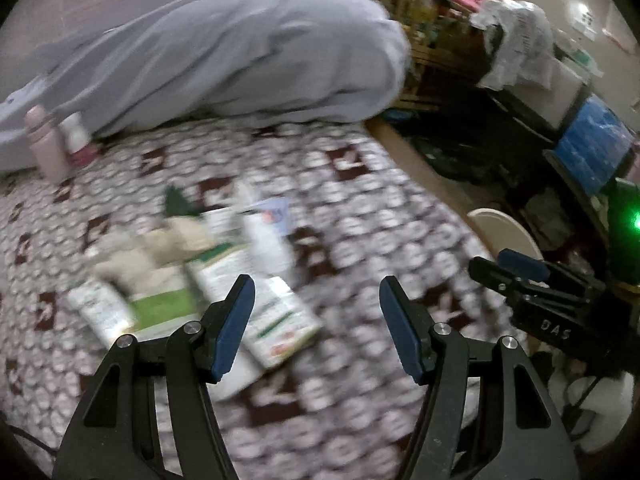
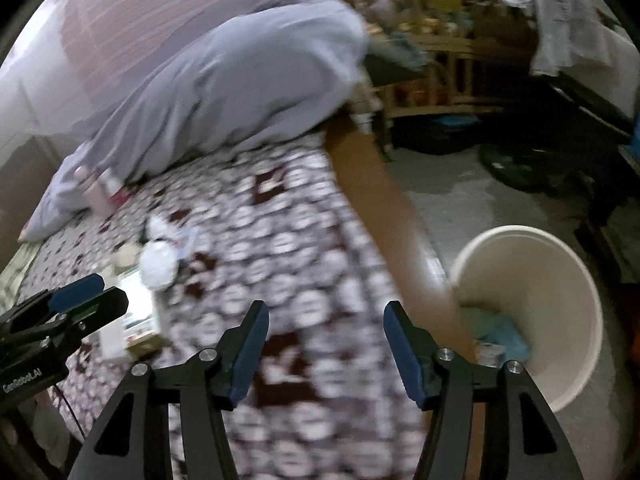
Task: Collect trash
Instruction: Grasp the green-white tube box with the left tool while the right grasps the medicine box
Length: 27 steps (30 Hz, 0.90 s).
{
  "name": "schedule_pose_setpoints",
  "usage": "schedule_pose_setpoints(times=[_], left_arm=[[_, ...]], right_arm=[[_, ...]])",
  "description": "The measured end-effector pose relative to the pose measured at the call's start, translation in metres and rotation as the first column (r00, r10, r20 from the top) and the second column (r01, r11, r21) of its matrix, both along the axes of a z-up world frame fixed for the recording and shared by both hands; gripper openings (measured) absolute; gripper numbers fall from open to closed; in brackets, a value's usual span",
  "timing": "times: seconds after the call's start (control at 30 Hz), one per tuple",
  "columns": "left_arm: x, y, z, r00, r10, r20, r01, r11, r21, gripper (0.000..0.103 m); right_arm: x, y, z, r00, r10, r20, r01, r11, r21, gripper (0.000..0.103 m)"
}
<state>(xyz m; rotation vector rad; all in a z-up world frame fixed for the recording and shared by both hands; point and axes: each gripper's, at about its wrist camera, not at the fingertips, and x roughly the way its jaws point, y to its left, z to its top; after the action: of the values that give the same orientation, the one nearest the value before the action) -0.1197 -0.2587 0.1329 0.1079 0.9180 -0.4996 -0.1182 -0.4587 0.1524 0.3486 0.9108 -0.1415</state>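
Note:
A blurred heap of trash lies on the patterned bed sheet [image 1: 360, 208]: green-and-white cartons [image 1: 280, 320], crumpled beige paper [image 1: 160, 252] and a white plastic bottle [image 1: 266, 240]. My left gripper [image 1: 317, 282] hangs open just above the heap's right end, nothing between its fingers. My right gripper [image 2: 325, 307] is open and empty over the sheet near the bed's brown edge [image 2: 372, 184]. A cream bin [image 2: 560, 280] stands on the floor to its right, with bluish trash inside. In the right wrist view the heap [image 2: 158, 264] lies far left, beside one of my left gripper's pads [image 2: 76, 294].
A grey blanket [image 1: 240, 52] is bunched across the far side of the bed, with a pink bottle [image 1: 44, 144] beside it. Wooden furniture [image 2: 440, 52], a draped cloth [image 2: 560, 20] and dark clutter crowd the floor beyond the bin. A blue box [image 1: 592, 148] sits far right.

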Motion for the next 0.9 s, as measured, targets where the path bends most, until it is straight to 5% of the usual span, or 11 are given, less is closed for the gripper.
schedule_pose_setpoints(times=[0.43,0.8,0.9], left_arm=[[0.021,0.142,-0.033,0.975,0.209,-0.067,-0.207,0.977,0.046,0.064],[0.051,0.133,-0.049,0.972,0.169,-0.161,-0.178,0.983,-0.045,0.064],[0.063,0.122,-0.057,0.97,0.15,-0.191,-0.165,0.984,-0.065,0.061]], right_arm=[[0.052,0.121,-0.013,0.952,0.306,0.001,-0.305,0.947,0.1,0.058],[0.113,0.161,-0.058,0.911,0.411,-0.047,-0.394,0.897,0.201,0.057],[0.112,0.164,-0.059,0.908,0.415,-0.05,-0.401,0.899,0.177,0.036]])
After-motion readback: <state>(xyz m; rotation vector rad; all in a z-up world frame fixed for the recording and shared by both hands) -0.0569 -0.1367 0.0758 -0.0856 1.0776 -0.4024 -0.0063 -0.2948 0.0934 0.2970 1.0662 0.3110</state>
